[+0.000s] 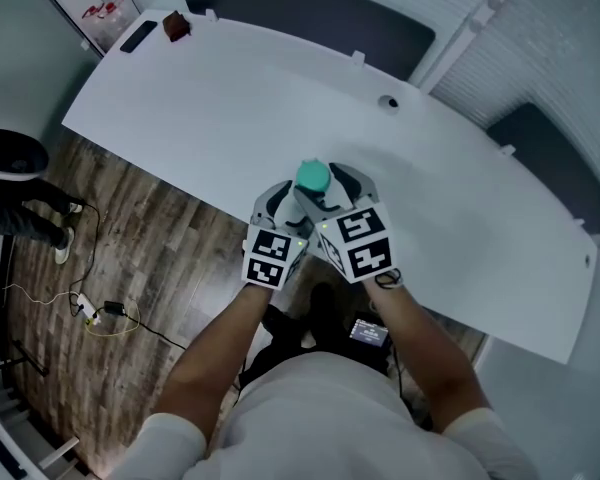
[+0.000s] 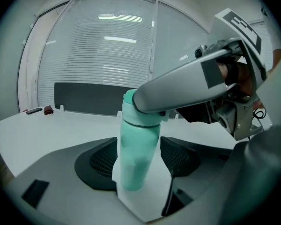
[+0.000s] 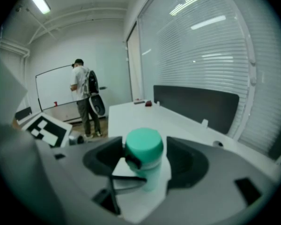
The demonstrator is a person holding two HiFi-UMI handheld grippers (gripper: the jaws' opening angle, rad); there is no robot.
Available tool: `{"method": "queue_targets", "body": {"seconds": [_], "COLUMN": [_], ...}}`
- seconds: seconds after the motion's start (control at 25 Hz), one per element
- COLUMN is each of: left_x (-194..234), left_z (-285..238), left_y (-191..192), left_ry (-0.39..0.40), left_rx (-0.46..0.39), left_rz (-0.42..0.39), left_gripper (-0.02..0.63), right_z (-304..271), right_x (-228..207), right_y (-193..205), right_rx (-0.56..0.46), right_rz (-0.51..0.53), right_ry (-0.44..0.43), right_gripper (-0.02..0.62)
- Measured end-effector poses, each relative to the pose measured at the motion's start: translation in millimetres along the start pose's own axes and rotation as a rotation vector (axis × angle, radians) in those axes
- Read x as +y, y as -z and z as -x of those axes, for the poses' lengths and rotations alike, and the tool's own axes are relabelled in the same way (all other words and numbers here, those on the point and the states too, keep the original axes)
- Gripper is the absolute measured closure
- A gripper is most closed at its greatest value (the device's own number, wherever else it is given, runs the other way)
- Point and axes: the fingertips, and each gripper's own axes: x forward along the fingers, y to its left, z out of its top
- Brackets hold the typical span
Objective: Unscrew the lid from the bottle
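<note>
At table's (image 1: 230, 98) six o'clock, left gripper (image 1: 283, 204) and right gripper (image 1: 338, 186) are gaping around a rigid, likely slippery bottle (image 2: 136, 158); grip body, lid (image 3: 144, 144).

- The bottle (image 2: 133, 163) is a slim, pale mint-green cylinder. It stands upright on the white table (image 1: 230, 108), close to the near edge.
- The lid (image 3: 144, 145) is a round cap of a deeper teal with a flat top. It sits on the bottle's neck, a thin seam marks the join, and a small dark tab juts out at one side.
</note>
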Motion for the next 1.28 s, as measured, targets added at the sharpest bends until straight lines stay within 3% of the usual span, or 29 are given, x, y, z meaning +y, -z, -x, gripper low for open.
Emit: {"method": "queue_targets", "body": {"seconds": [0.56, 0.72, 0.96, 1.08, 1.16, 1.28], "left_x": [-0.4, -2.3, -8.0, -9.4, -8.7, -5.0], "left_z": [-14.9, -11.6, -4.6, -3.7, -4.5, -5.3], "left_y": [-4.3, -2.7, -1.1, 0.0, -1.4, -2.7], "left_ry": [0.028, 0.107, 0.303, 0.359, 0.332, 0.226], "left_rx": [0.02, 0.036, 0.075, 0.097, 0.098, 0.059], "left_rz": [-0.007, -0.043, -0.134, -0.161, -0.176, -0.166], "left_gripper": [0.313, 0.314, 0.316, 0.314, 0.313, 0.313], "right_z": [-7.0, -5.2, -2.4, -1.5, -2.7, -4.1], "right_x": [-4.3, -0.2, 4.1, 4.7, 4.3, 3.3], "right_y": [5.9, 7.3, 10.8, 12.5, 12.0, 11.4], "right_rx": [0.037, 0.057, 0.083, 0.092, 0.088, 0.088], "right_rz": [0.047, 0.096, 0.169, 0.177, 0.168, 0.133], "right_ry": [0.015, -0.032, -0.152, -0.166, -0.153, -0.106], "right_gripper": [0.313, 0.314, 0.314, 0.316, 0.314, 0.314]}}
